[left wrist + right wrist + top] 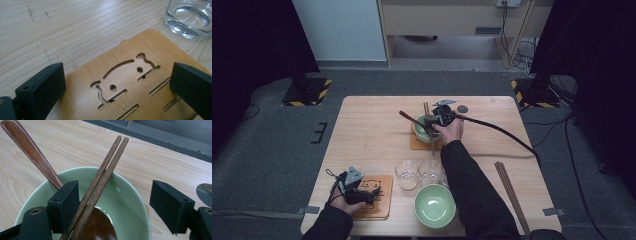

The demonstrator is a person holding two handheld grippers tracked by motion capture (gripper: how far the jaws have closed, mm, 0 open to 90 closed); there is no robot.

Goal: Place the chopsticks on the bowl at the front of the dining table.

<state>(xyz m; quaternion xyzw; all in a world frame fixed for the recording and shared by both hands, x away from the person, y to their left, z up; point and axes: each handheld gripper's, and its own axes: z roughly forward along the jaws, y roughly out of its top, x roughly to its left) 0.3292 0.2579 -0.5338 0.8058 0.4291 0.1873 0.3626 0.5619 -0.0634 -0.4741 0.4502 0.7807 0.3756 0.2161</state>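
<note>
Chopsticks at risk over the far bowl

Right gripper (113, 207), jaws apart, straddles 2 brown wooden chopsticks (103, 176) across the pale green ceramic bowl (130, 200) at frame centre; a nudge could roll them off. Left gripper (117, 87) hovers unclenched, empty, over the bamboo cut-out coaster (130, 75).

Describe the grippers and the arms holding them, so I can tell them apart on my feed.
Both arms wear black sleeves. Each gripper is black with two blocky, flat-faced jaws. The left gripper carries a grey three-cornered plate on top. The right gripper trails a thick black cable across the table.

Two glasses (406, 174), near green bowl (435, 205); spare chopsticks (511, 188) at table's right edge
</note>
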